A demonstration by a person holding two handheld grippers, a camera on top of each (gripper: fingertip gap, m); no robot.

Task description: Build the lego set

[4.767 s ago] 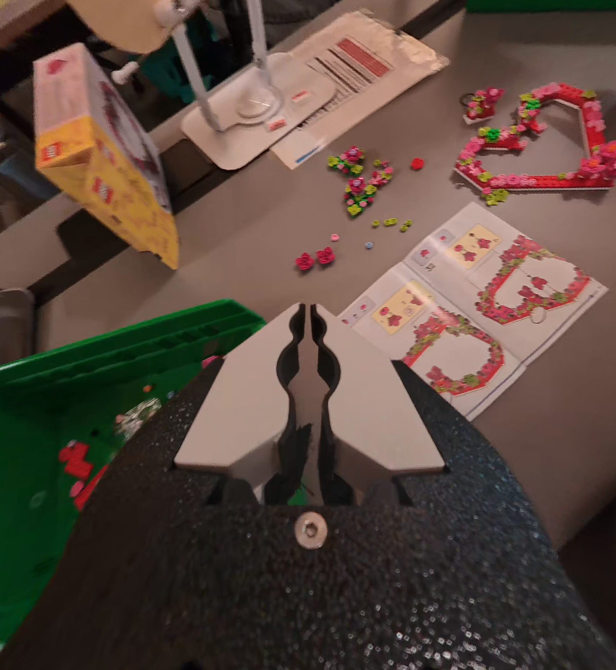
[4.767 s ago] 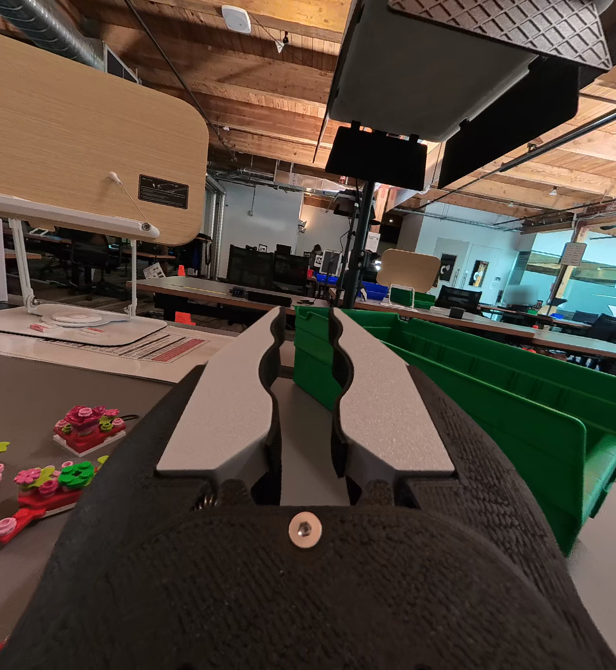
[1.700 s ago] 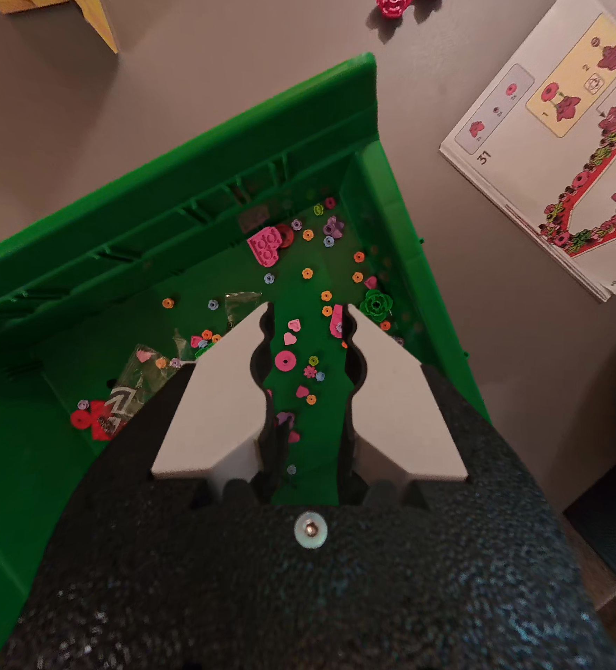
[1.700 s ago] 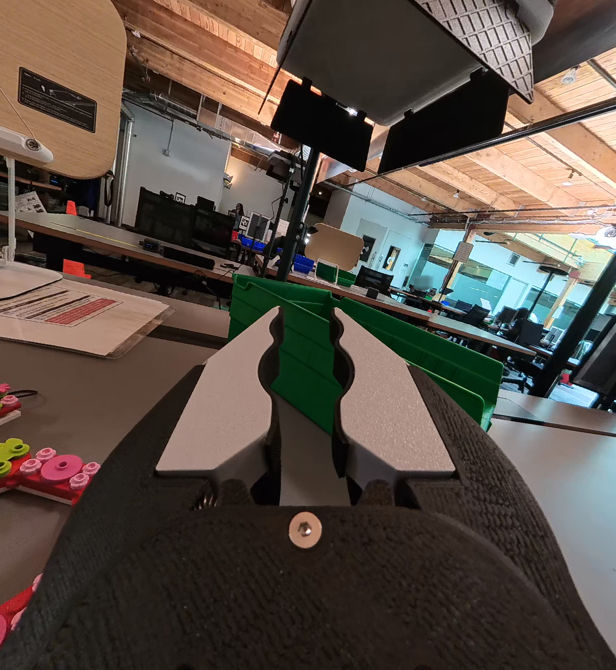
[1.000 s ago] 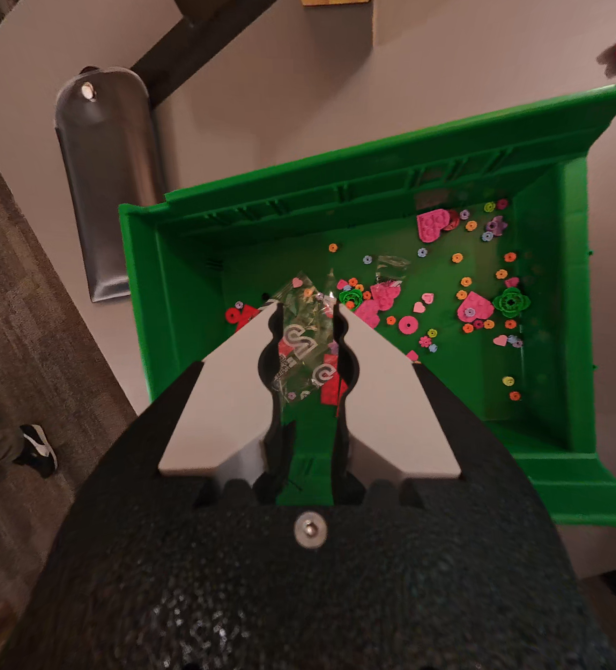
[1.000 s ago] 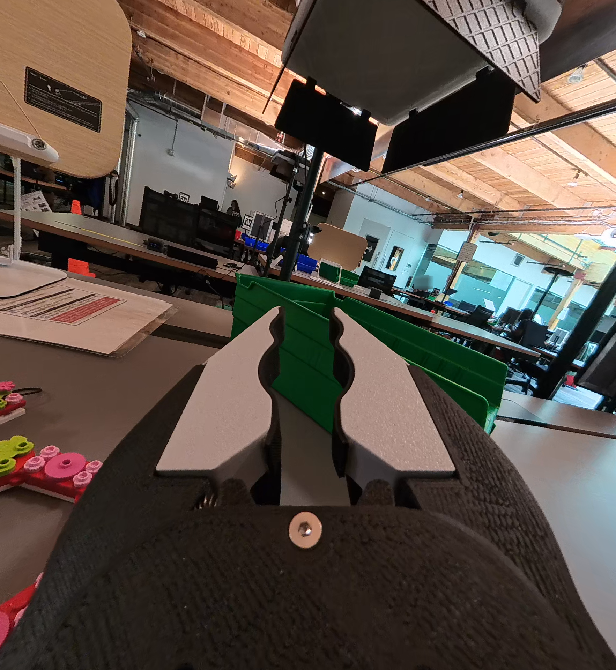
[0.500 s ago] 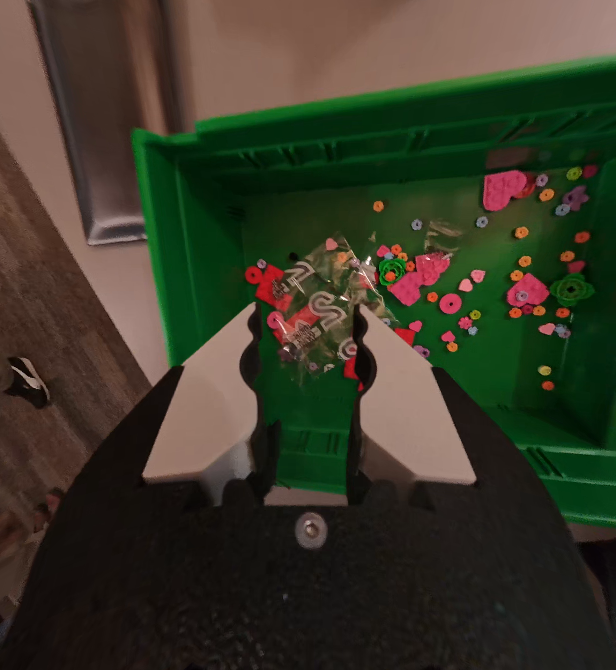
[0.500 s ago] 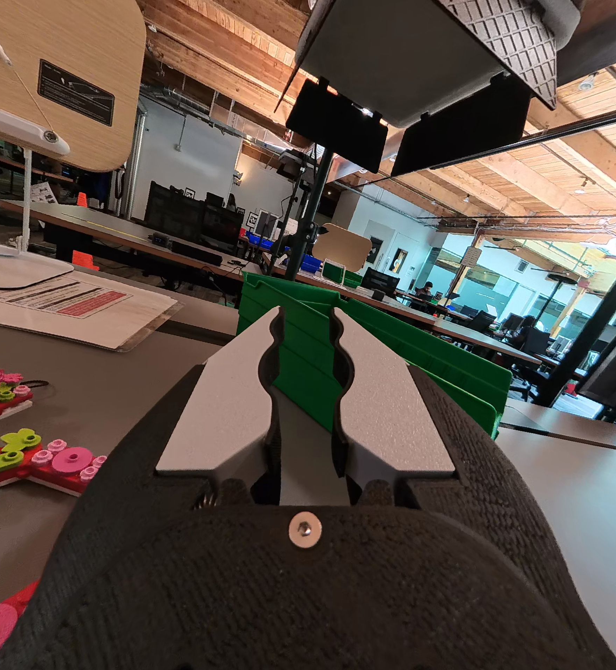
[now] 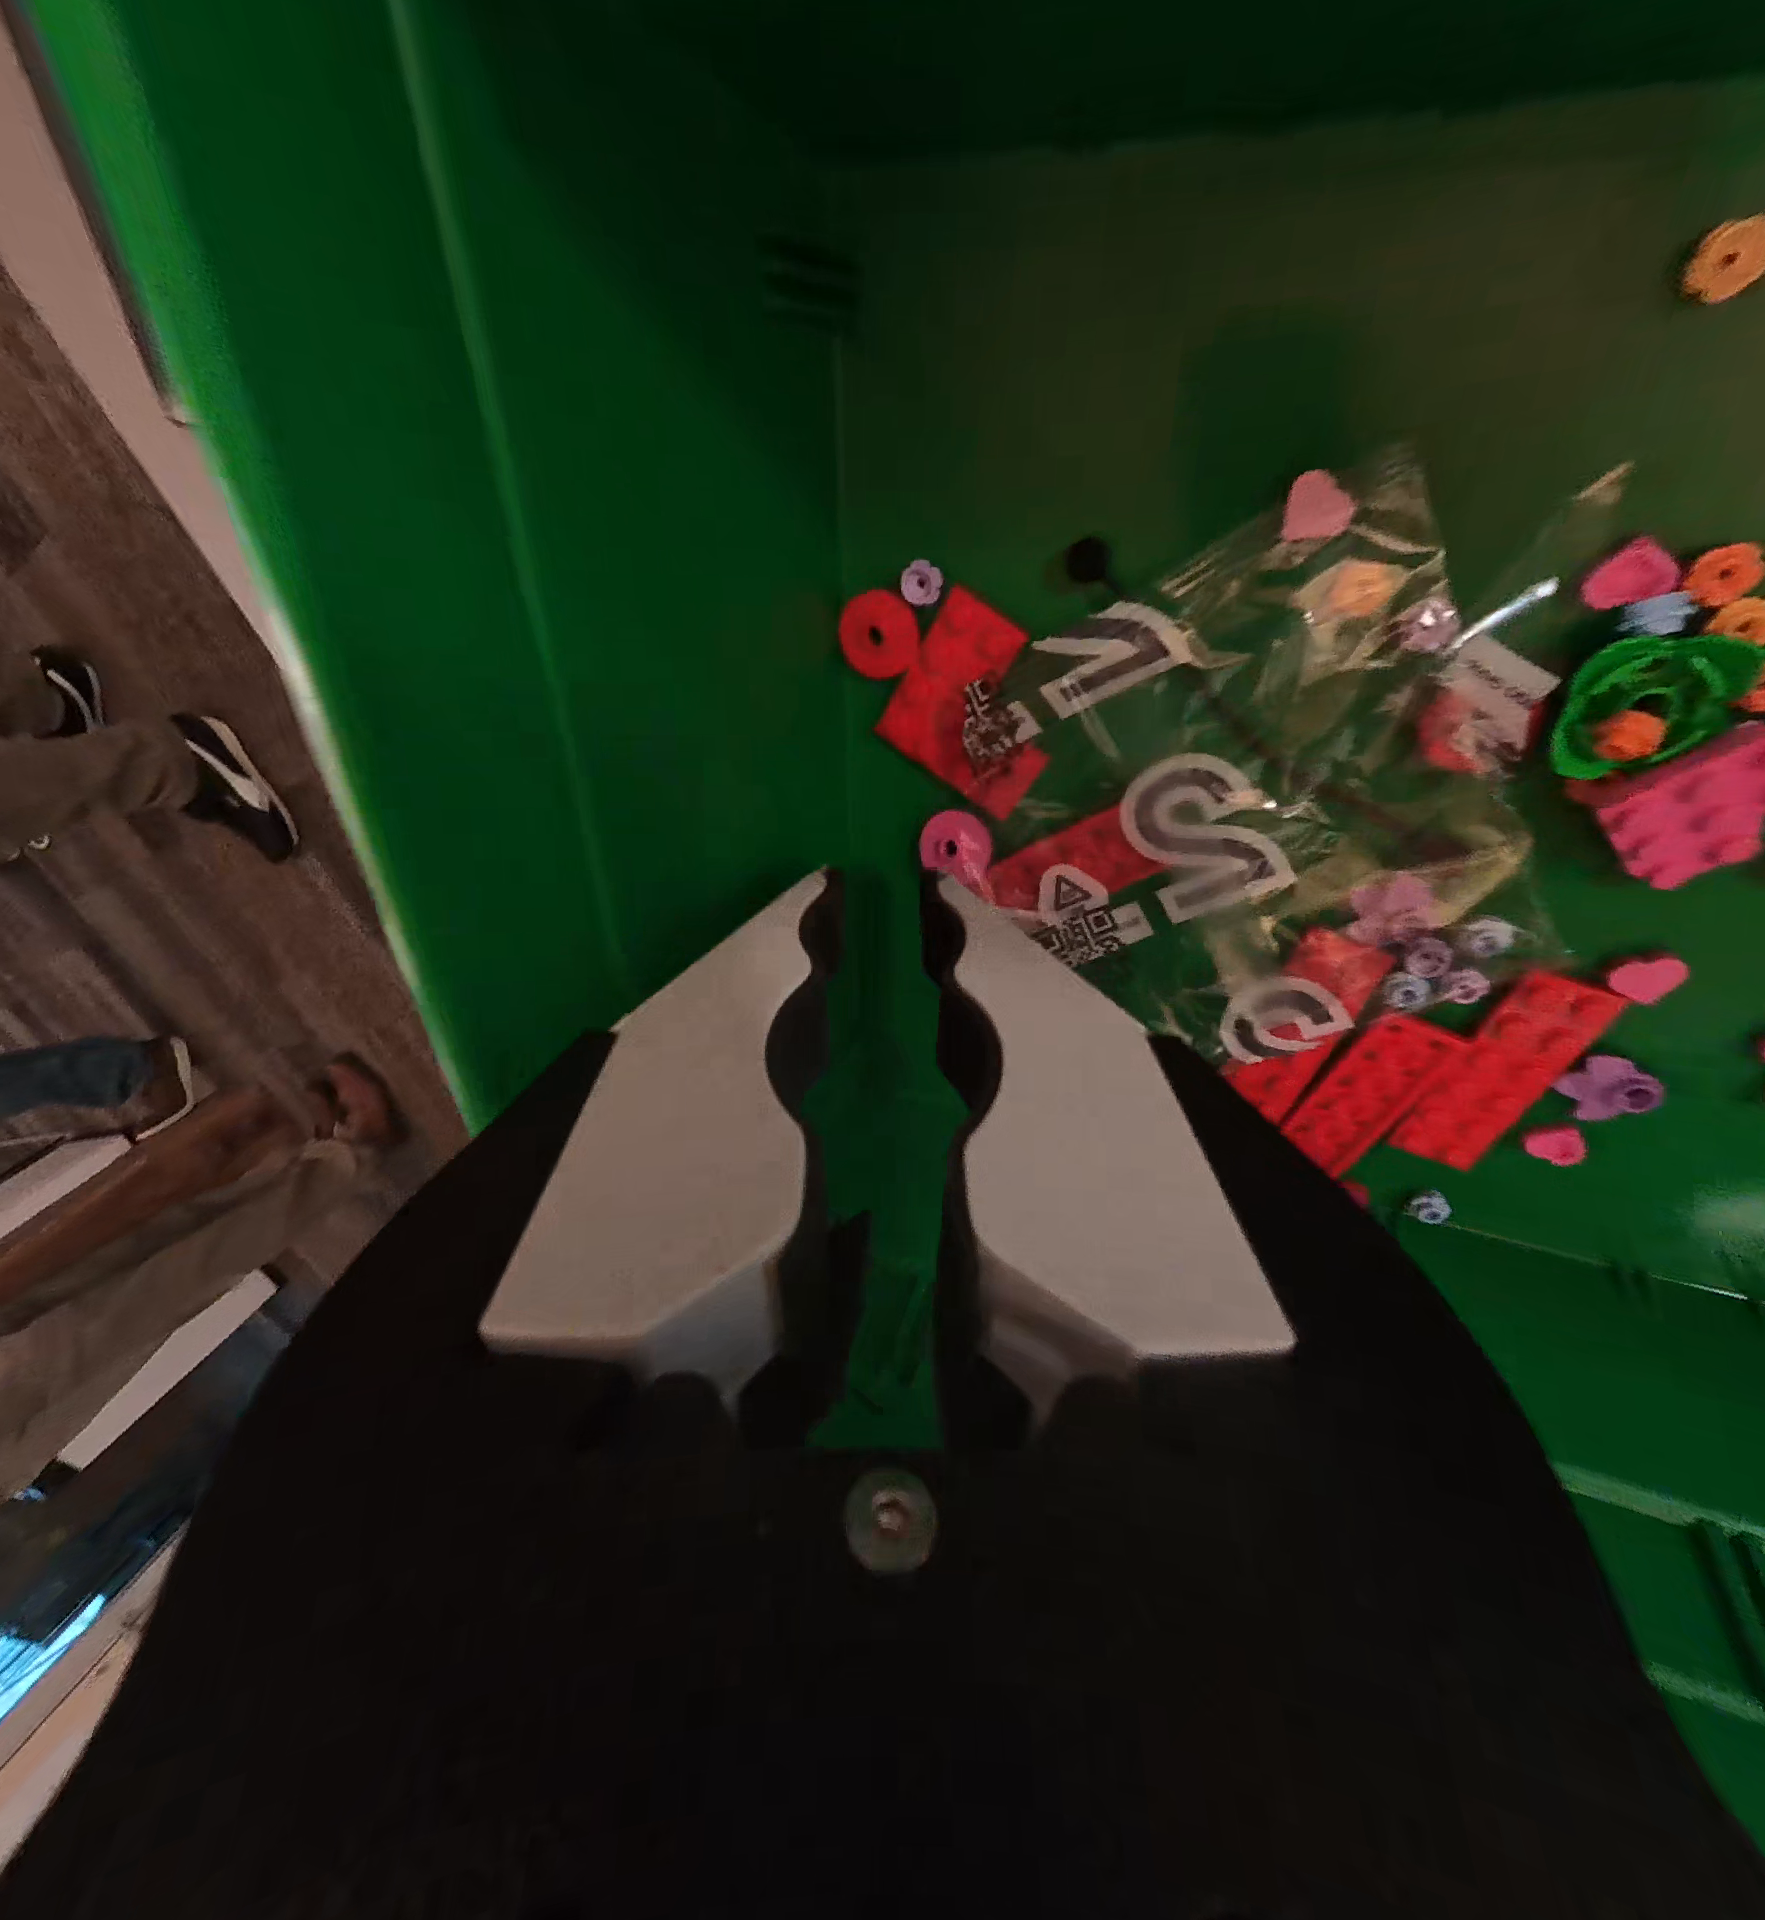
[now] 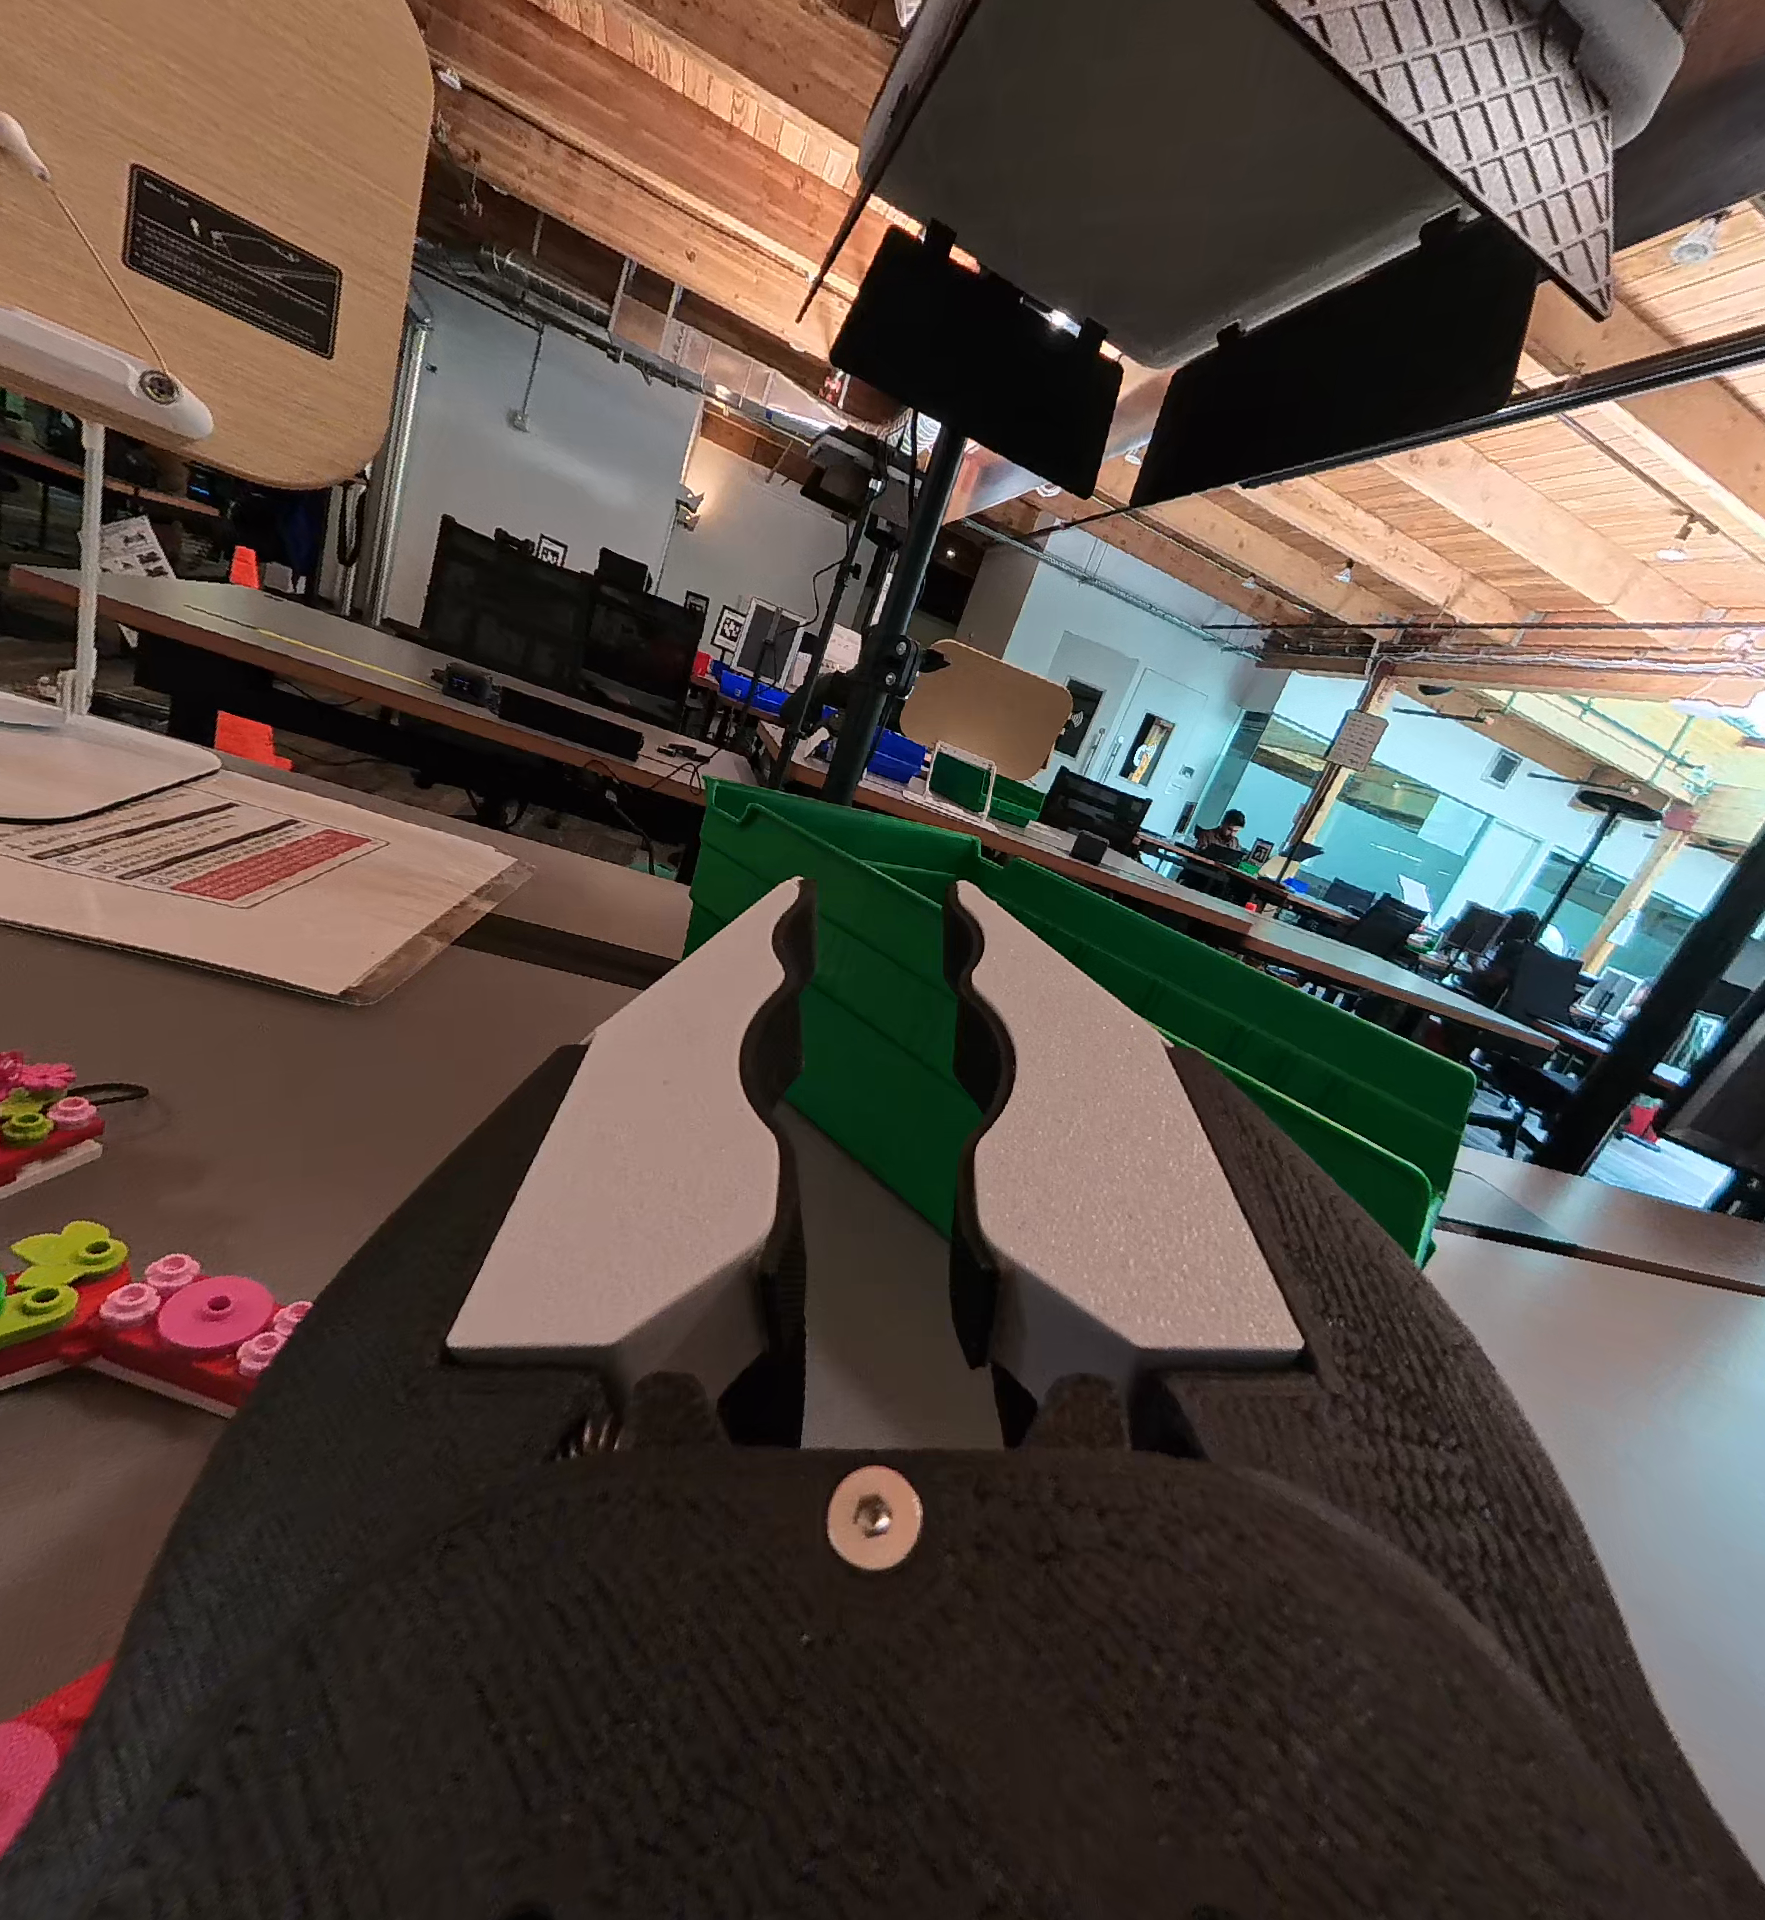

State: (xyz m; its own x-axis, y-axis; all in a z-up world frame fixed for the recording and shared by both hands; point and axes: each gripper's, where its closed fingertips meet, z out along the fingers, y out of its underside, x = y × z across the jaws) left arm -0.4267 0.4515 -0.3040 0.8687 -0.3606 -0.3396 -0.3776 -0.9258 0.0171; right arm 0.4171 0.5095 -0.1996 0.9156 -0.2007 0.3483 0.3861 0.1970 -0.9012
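My left gripper (image 9: 880,881) is open and empty, low inside the green bin (image 9: 597,468), near its left wall. Just right of its tips lies a clear plastic bag (image 9: 1262,769) over red bricks (image 9: 1418,1081). A small pink round piece (image 9: 951,844) sits at the right fingertip. Pink bricks (image 9: 1688,821), a green ring piece (image 9: 1636,707) and several small orange and pink studs lie farther right. My right gripper (image 10: 878,894) is open and empty, resting low over the table. The red flower-covered build (image 10: 78,1320) lies to its left.
A second green bin (image 10: 1169,1029) stands ahead of the right gripper. A laminated sheet (image 10: 213,883) and a white lamp base (image 10: 47,758) lie at the far left. The floor and people's legs (image 9: 78,769) show left of the bin in the left wrist view. Across from one pair of fingers to the other is roughly 85 cm.
My left gripper has dropped down into the green bin toward its left end, and its jaws have narrowed somewhat. The right gripper has barely shifted.
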